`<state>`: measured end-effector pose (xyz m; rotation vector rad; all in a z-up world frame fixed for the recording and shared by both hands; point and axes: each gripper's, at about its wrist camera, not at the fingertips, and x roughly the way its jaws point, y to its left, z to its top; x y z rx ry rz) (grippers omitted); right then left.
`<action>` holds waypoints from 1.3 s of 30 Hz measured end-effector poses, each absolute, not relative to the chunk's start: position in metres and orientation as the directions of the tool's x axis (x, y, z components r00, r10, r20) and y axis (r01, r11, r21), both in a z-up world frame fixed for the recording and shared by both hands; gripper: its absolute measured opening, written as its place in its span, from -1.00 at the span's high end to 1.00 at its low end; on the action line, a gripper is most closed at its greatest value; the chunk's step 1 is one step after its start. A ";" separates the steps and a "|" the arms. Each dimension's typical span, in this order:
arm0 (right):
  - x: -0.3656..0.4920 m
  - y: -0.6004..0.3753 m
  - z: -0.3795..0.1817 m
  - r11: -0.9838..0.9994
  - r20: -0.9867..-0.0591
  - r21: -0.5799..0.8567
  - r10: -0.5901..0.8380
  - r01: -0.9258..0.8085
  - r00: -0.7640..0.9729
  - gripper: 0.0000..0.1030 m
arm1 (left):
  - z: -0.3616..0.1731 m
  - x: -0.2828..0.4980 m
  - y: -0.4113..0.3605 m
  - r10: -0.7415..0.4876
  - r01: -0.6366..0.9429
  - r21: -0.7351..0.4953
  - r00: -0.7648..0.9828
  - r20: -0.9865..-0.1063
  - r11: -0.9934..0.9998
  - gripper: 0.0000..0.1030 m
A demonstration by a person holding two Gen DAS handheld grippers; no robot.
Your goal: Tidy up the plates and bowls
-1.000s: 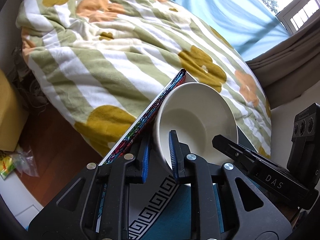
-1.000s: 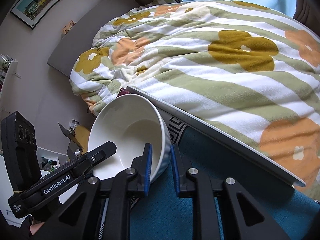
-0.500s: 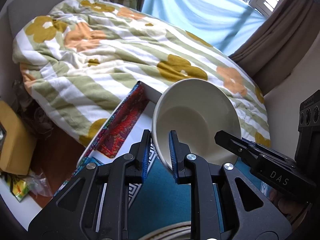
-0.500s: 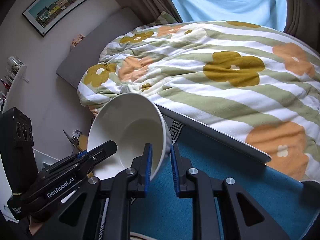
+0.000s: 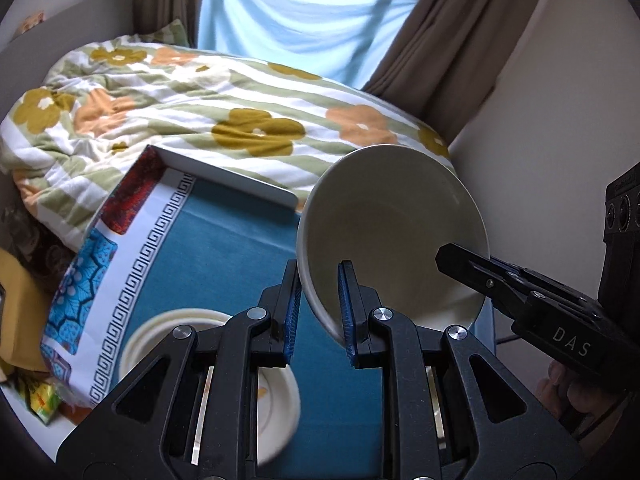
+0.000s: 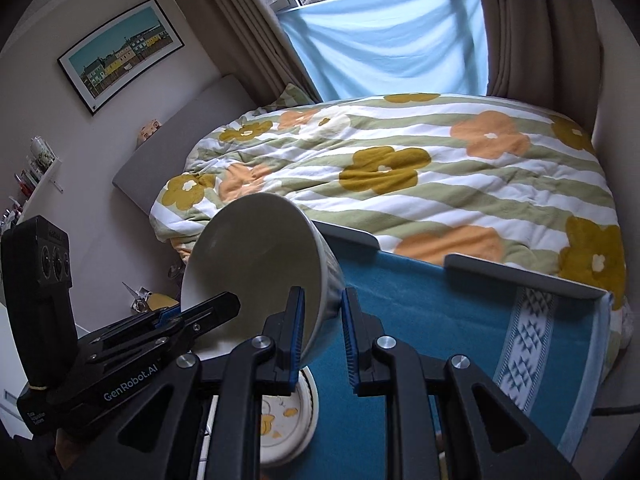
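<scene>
Both grippers have hold of one cream bowl, each from its own side. In the left wrist view the left gripper sits at lower centre of the frame, its blue pads pinched narrow on the bowl's near rim, one pad inside the wall and one outside. The right gripper reaches in from the right edge of that frame and clamps the opposite rim. In the right wrist view the right gripper shows the same narrow pinch on the ribbed wall, with the left gripper coming in from the lower left.

The bowl is tipped, its mouth turned toward the cameras, and it hangs clear above a tray lined with a teal cloth. Lower in both frames, under the grippers, a stack of pale plates rests on the cloth; the top plate carries yellow flower marks. Behind the tray a bed is covered by a striped, flowered duvet, with a blue sheet hung over the window at the top of the frame.
</scene>
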<state>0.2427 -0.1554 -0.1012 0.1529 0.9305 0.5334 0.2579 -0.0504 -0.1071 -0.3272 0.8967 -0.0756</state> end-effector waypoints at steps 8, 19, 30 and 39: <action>0.180 -0.250 -0.107 0.910 -0.760 0.330 0.413 -0.250 0.502 0.67 | -0.122 0.217 -0.153 -0.303 0.036 -0.339 0.541 -0.784 0.940 0.69; 0.133 -0.319 -0.166 0.938 -0.831 0.340 0.332 -0.063 0.446 0.67 | -0.179 0.207 -0.220 -0.349 0.138 -0.320 0.377 -0.858 0.937 0.69; 0.125 -0.319 -0.210 0.938 -0.863 0.346 0.319 -0.003 0.392 0.67 | -0.219 0.209 -0.229 -0.272 0.184 -0.224 0.304 -0.913 0.957 0.69; 0.124 -0.315 -0.218 0.954 -0.883 0.301 0.279 0.001 0.377 0.67 | -0.225 0.212 -0.242 -0.189 0.248 -0.112 0.312 -0.931 0.962 0.69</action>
